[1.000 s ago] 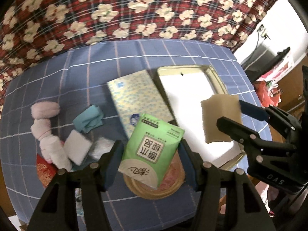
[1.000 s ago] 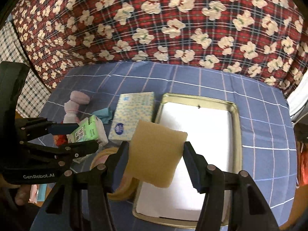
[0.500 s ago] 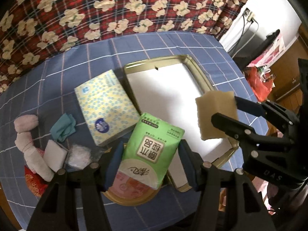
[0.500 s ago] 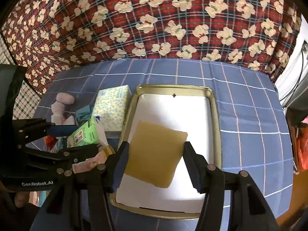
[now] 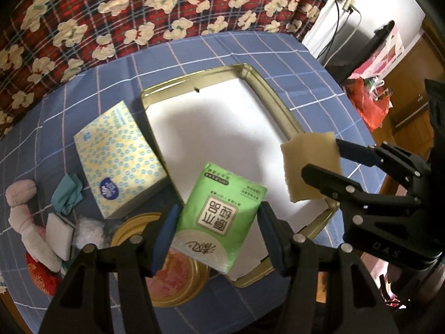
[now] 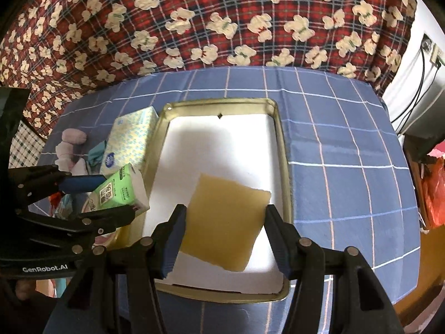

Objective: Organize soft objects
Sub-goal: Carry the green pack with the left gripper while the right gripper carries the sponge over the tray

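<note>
- Left gripper (image 5: 218, 224) clamped on a green tissue pack (image 5: 219, 217), jaws pressed against its two sides, held in the air over the near left corner of the tray (image 5: 281, 105)
- Right gripper (image 6: 224, 222) clamped on a tan sponge (image 6: 226, 217), jaws squeezing its left and right edges, held in the air above the white inside of the tray, toward the near right part
- Gold-rimmed tray lying flat on the blue checked surface (image 6: 333, 144), with nothing resting inside it
- Yellow-and-blue tissue box (image 5: 119, 161) just beside the tray's left rim, lying on the surface
- Teal cloth (image 5: 68, 194), pink and white rolled socks (image 5: 20, 203), a white foam block (image 5: 59, 235) and a red item (image 5: 39, 274) clustered left of the tissue box
- Round gold lid (image 5: 172, 281) on the surface under the left gripper, partly hidden by the green tissue pack
- Red plaid bear-print fabric (image 6: 222, 19) behind the surface
</note>
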A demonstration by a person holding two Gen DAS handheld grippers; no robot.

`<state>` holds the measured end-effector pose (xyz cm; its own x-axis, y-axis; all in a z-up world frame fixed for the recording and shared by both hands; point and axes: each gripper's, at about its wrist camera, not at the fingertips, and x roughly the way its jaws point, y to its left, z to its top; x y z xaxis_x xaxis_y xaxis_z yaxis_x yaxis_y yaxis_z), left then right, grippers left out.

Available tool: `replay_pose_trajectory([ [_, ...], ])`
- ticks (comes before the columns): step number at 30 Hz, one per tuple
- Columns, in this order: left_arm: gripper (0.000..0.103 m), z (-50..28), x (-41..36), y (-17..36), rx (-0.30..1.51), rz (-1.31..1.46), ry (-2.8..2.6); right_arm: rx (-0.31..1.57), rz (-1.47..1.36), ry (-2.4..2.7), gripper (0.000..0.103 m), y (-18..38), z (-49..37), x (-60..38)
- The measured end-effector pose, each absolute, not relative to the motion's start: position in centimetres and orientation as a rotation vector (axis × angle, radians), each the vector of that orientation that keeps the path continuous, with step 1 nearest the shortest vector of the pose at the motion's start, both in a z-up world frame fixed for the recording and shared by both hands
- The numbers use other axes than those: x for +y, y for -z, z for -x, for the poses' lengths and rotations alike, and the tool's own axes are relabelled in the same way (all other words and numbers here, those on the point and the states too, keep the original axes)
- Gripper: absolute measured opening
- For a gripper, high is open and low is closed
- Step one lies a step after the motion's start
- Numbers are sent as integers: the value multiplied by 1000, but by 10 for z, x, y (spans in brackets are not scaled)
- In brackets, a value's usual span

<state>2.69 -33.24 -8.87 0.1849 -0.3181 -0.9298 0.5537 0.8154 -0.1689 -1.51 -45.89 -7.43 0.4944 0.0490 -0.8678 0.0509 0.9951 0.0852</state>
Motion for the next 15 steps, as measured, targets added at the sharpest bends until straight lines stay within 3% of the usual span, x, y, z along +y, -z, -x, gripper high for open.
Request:
replay_pose_trajectory([
  [15, 58, -28, -349, 109, 1261, -264, 625, 1117, -84, 11, 59, 99, 14, -474],
])
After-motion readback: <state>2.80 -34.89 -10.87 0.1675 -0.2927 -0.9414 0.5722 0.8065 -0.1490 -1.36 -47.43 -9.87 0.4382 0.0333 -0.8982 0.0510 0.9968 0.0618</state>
